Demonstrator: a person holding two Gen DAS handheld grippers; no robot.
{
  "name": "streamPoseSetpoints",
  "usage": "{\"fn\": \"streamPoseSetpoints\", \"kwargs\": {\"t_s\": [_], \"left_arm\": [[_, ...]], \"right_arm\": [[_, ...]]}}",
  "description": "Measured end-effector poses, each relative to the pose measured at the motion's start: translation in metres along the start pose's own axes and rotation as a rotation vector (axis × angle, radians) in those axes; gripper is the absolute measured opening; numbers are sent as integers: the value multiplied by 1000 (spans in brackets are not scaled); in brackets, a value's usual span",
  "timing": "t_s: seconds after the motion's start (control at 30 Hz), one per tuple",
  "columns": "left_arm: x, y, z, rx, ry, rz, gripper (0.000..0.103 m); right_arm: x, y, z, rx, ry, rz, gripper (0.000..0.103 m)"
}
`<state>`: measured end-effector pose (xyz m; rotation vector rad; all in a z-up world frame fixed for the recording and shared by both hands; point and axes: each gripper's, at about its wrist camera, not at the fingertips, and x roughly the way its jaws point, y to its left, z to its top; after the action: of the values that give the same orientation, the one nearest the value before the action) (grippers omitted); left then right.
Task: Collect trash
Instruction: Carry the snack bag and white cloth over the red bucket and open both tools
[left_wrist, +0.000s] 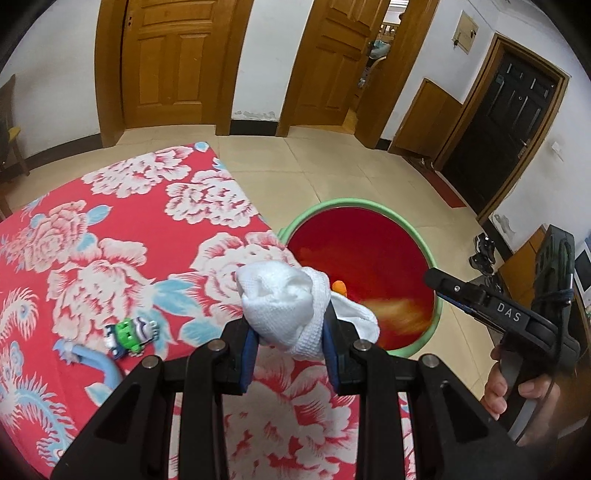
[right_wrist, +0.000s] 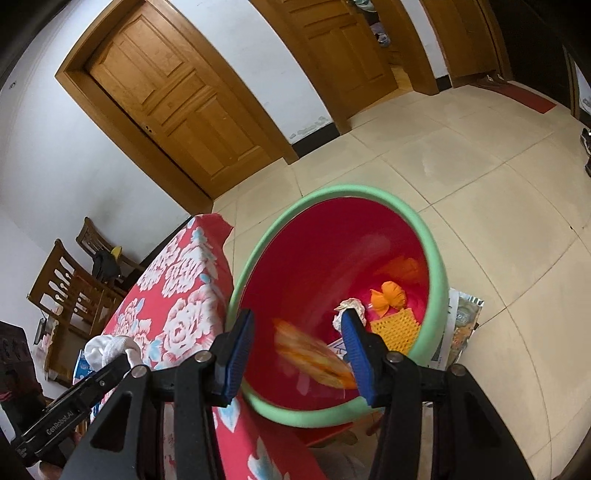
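The left gripper (left_wrist: 291, 341), tilted downward over the flowered tablecloth (left_wrist: 110, 236), pinches a crumpled white tissue (left_wrist: 284, 306). Just ahead of it stands the red bin (left_wrist: 369, 206). The right gripper (right_wrist: 299, 354) hangs over the bin, jaws apart, with a blurred orange wrapper (right_wrist: 314, 356) between them, loose.

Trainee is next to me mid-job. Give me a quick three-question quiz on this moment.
1. True or false: the left hand-held gripper is shut on a white tissue.
2. The bin stands: A) on a chair; B) on the floor beside the table; C) in a doorway.
3. Is the right hand-held gripper pinching anything?

Key: 1 true. 2 B. 3 No: its jaws stand open over the bin, and a blurred orange wrapper shows loose between them, touching neither pad.
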<state>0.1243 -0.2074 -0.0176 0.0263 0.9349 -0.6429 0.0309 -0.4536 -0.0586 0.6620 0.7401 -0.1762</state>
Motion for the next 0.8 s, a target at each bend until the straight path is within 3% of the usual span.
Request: {"fn": "streamPoseSetpoints", "kwargs": {"t_s": [0.63, 0.8], "left_arm": [[51, -42, 14, 84, 43, -69, 31], [66, -54, 14, 118, 90, -36, 50]], "right_arm": [[-51, 3, -6, -25, -99, -15, 56], [-53, -6, -5, -9, -98, -24, 58]]}}
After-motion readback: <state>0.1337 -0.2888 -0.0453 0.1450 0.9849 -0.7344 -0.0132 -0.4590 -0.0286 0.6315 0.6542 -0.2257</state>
